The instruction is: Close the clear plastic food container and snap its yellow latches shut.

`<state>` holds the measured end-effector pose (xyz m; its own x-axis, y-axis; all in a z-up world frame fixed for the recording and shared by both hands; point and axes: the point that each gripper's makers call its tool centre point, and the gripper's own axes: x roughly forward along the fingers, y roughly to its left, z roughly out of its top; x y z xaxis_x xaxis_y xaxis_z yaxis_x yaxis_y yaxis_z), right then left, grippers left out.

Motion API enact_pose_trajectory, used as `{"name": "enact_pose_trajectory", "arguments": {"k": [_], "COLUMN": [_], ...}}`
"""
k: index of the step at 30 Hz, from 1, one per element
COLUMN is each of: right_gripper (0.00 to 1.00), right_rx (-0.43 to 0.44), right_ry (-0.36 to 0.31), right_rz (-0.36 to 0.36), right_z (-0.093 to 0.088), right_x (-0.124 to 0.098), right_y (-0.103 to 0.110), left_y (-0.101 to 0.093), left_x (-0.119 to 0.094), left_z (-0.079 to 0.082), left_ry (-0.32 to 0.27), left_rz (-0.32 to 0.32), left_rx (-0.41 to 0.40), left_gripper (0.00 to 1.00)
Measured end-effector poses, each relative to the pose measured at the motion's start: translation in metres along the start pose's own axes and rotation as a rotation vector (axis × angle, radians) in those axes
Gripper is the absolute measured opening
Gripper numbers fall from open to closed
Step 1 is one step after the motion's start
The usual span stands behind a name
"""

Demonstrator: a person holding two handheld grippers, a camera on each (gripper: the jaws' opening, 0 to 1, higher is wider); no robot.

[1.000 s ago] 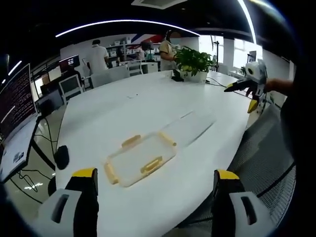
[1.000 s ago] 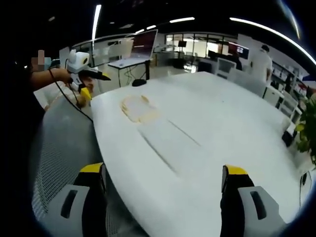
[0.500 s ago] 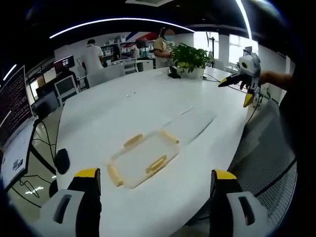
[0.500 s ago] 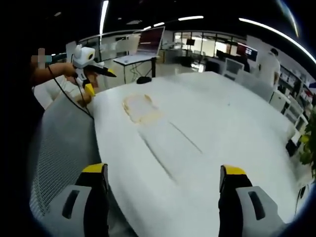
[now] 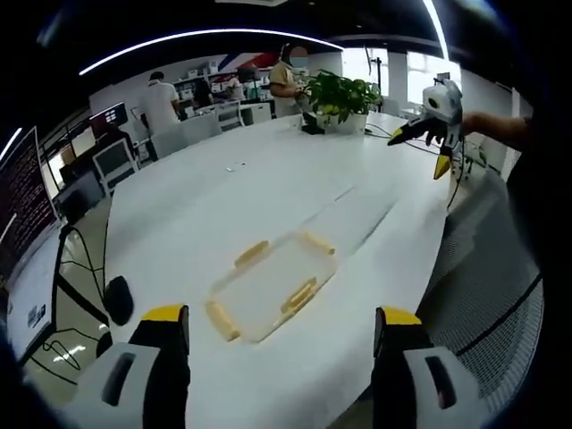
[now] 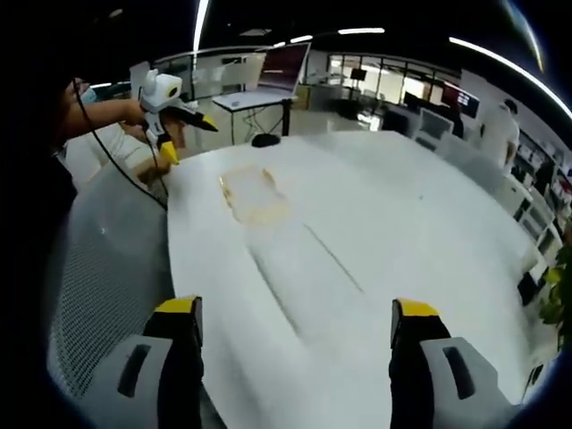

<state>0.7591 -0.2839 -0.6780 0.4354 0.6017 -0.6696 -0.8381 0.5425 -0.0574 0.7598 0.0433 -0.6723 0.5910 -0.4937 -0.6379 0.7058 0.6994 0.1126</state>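
The clear plastic food container [image 5: 271, 286] with its yellow latches [image 5: 301, 294] lies flat on the white surface [image 5: 223, 197], and beside it what looks like its clear lid [image 5: 353, 213], hard to make out. The left gripper [image 5: 279, 353] hovers above the near edge, jaws wide apart and empty. The right gripper [image 6: 296, 344] is also spread wide, holding nothing, well away from the container [image 6: 249, 192].

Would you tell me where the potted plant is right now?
In the left gripper view, the potted plant stands at the white table's far end, beside a standing person.
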Motion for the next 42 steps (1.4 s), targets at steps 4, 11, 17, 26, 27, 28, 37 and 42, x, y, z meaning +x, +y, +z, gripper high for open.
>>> {"name": "enact_pose_trajectory", "arguments": {"k": [4, 11, 17, 26, 27, 28, 37, 42], "right_gripper": [0.79, 0.76, 0.75, 0.74, 0.74, 0.74, 0.73, 0.73], "right_rx": [-0.02, -0.063, -0.098, -0.14, -0.147, -0.151, -0.189, -0.206], "right_ry": [-0.002, 0.006, 0.014, 0.021, 0.024, 0.025, 0.039, 0.046], "right_rz": [0.008, 0.028, 0.055, 0.092, 0.097, 0.1, 0.129, 0.14], "right_z": [0.004, 0.013, 0.022, 0.033, 0.035, 0.036, 0.048, 0.055], "right_x": [0.005, 0.016, 0.031, 0.053, 0.056, 0.058, 0.075, 0.086], "right_y": [-0.002, -0.004, -0.004, -0.007, -0.007, -0.007, -0.005, -0.002], "left_y": [0.004, 0.012, 0.018, 0.032, 0.034, 0.035, 0.044, 0.045], "left_x": [0.002, 0.009, 0.014, 0.02, 0.02, 0.021, 0.026, 0.03], "left_z": [0.0, -0.008, -0.01, -0.017, -0.018, -0.019, -0.025, -0.028], "left_ry": [0.0, 0.037, 0.052, 0.074, 0.076, 0.08, 0.109, 0.119], "left_rz": [-0.003, -0.011, -0.014, -0.015, -0.016, -0.016, -0.026, -0.034], "left_rx": [0.015, 0.044, 0.054, 0.072, 0.072, 0.074, 0.093, 0.101], "left_gripper": [0.77, 0.73, 0.71, 0.68, 0.68, 0.68, 0.66, 0.66]}}
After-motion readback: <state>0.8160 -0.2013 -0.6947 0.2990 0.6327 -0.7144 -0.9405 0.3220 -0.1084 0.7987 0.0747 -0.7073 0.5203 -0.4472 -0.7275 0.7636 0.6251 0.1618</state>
